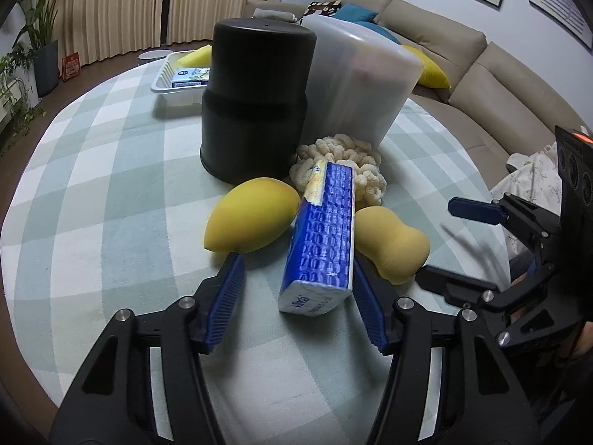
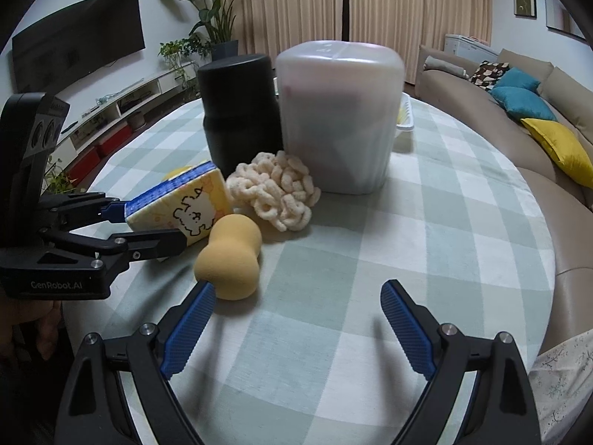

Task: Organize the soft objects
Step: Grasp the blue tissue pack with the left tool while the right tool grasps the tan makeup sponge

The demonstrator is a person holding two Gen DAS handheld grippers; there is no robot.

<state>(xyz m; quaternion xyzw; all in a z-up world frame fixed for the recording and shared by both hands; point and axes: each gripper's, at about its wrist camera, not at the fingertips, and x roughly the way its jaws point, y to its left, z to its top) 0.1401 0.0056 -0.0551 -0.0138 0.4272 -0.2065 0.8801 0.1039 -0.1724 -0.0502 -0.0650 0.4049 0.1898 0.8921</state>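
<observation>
Nearest the lens in the left wrist view: the left gripper (image 1: pixel 298 298), jaws spread wide, straddling the near end of the tissue pack (image 1: pixel 321 237). Lies low centre of that frame, long axis running away from the camera and leaning a little right, so in line with the fingers. Right pad touching or almost touching its side; left pad clearly apart, a gap of checked surface (image 1: pixel 92 222) between. Probably only a squeeze needed to take it.

In the right wrist view, the right gripper (image 2: pixel 298 324) released as well, grasping nothing, bare cloth between its jaws. Peanut-shaped sponge (image 2: pixel 229 257) just beyond its left pad; tissue pack (image 2: pixel 181 202) centre left, nearer the left arm. White tray (image 1: pixel 166 85) upper left of the left view, likely the destination.
</observation>
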